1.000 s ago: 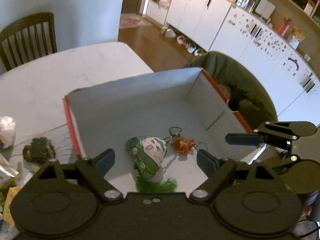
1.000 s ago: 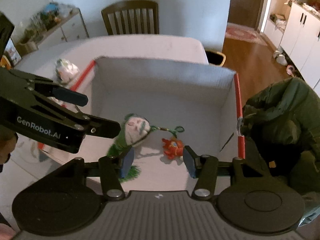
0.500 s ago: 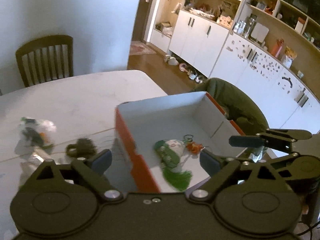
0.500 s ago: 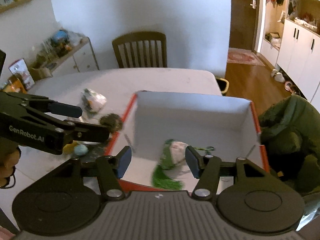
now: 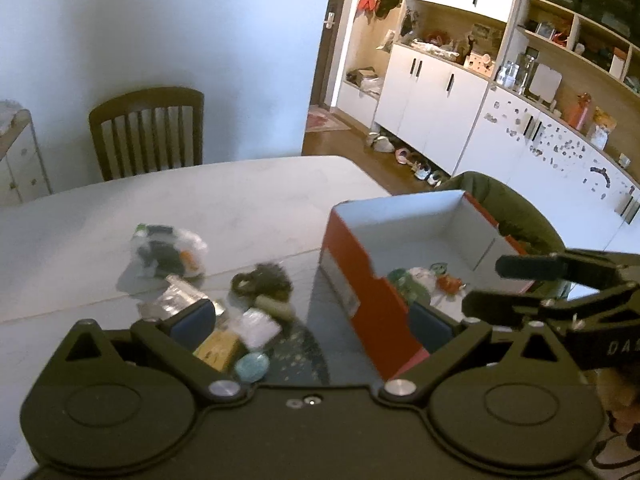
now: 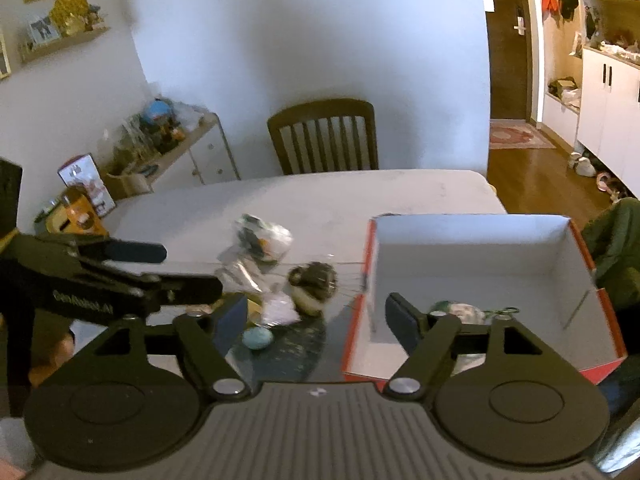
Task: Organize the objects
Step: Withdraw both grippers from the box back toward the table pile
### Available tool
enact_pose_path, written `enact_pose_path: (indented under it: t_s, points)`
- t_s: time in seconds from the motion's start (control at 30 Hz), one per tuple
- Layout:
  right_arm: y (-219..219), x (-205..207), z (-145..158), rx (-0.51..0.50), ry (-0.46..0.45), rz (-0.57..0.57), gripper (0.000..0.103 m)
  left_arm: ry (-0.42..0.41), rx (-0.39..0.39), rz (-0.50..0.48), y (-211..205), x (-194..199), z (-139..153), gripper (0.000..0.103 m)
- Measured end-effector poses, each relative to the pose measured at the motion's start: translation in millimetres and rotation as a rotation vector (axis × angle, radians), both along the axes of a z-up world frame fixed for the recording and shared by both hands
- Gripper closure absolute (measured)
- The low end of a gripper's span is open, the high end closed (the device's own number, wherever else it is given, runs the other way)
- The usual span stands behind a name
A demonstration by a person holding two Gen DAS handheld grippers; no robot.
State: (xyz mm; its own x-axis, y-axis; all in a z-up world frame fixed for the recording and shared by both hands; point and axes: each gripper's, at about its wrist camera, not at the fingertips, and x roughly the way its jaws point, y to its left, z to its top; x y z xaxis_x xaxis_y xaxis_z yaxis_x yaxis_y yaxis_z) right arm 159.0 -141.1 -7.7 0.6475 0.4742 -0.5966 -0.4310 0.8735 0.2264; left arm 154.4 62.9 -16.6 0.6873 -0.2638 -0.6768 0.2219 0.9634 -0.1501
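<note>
A red box with a white inside stands on the white table. In it lie a green-and-white plush charm and a small orange charm. Left of the box is a pile of loose things: a clear bag with dark contents, a dark fuzzy ball, a white packet, a yellow packet and a teal round piece. My left gripper is open and empty above the pile. My right gripper is open and empty beside it.
A dark mat lies under the pile. A wooden chair stands at the table's far side. A green jacket hangs over a chair right of the box. A sideboard with clutter stands by the left wall.
Both grippers have pulled back and up out of the box and swung left. The pile of loose things has come into view. Both stay open and empty.
</note>
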Motion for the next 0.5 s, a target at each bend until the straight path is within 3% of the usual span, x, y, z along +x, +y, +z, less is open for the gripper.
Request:
enact_pose_path:
  t_s: [0.5]
  points:
    - [69.4, -20.3, -6.6, -0.05, -0.046, 0.004, 0.018, -0.008, -0.019, 0.113, 76.1, -11.2, -15.2, 0.0]
